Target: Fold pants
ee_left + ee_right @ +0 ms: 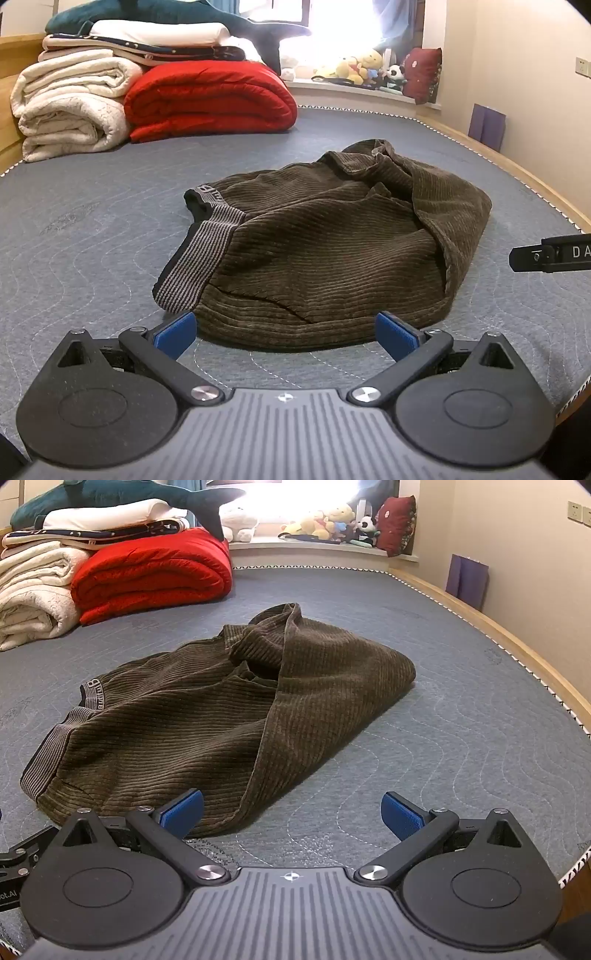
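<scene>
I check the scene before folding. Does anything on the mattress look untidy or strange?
Yes: the brown corduroy pants lie in a crumpled heap on the grey mattress, not flat. One flap is turned over the middle, and the striped waistband is twisted at the left. Both tongs, left and right, are open and empty.

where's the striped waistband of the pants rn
In both views the striped waistband is at the left end of the pants, on the grey mattress, just ahead of the left tool.

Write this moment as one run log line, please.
left claw: open, empty | right claw: open, empty | pants: bunched on mattress, not held
</scene>
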A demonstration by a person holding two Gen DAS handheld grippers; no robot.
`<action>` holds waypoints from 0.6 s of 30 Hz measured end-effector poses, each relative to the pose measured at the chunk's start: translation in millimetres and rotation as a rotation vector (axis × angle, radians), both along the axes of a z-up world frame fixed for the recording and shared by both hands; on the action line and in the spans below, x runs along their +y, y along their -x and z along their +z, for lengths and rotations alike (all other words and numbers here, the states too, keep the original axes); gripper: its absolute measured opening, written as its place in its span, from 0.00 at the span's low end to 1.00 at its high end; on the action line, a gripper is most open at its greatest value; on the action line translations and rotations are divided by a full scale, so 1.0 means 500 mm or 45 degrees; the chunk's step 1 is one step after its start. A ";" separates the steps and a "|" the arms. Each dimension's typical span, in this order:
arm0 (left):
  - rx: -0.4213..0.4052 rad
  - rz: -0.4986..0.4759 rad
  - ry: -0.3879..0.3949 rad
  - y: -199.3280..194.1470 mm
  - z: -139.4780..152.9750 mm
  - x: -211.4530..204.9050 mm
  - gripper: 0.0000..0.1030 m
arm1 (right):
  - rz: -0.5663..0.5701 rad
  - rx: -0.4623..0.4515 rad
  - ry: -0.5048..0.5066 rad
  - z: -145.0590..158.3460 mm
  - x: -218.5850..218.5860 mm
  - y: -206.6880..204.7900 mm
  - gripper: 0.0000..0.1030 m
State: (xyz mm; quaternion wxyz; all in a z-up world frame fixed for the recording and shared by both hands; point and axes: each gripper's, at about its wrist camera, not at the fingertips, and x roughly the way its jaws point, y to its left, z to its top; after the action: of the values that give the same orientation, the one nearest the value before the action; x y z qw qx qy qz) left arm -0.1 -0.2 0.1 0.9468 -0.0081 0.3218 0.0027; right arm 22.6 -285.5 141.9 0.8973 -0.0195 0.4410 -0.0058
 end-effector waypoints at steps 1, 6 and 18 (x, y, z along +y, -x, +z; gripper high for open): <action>0.001 0.000 -0.001 0.000 0.001 0.000 1.00 | -0.001 0.003 0.001 0.000 0.001 -0.001 0.99; -0.001 -0.002 -0.002 -0.002 0.001 -0.002 1.00 | -0.001 0.006 0.006 -0.002 0.000 0.004 0.99; 0.001 0.000 -0.001 -0.001 0.003 -0.001 1.00 | -0.001 0.010 0.009 -0.004 0.001 0.002 0.99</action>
State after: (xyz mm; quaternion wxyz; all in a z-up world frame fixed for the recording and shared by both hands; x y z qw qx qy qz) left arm 0.5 -0.7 1.8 0.9466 -0.0079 0.3223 0.0029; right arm 21.9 -284.9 140.0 0.8954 -0.0223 0.4446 -0.0077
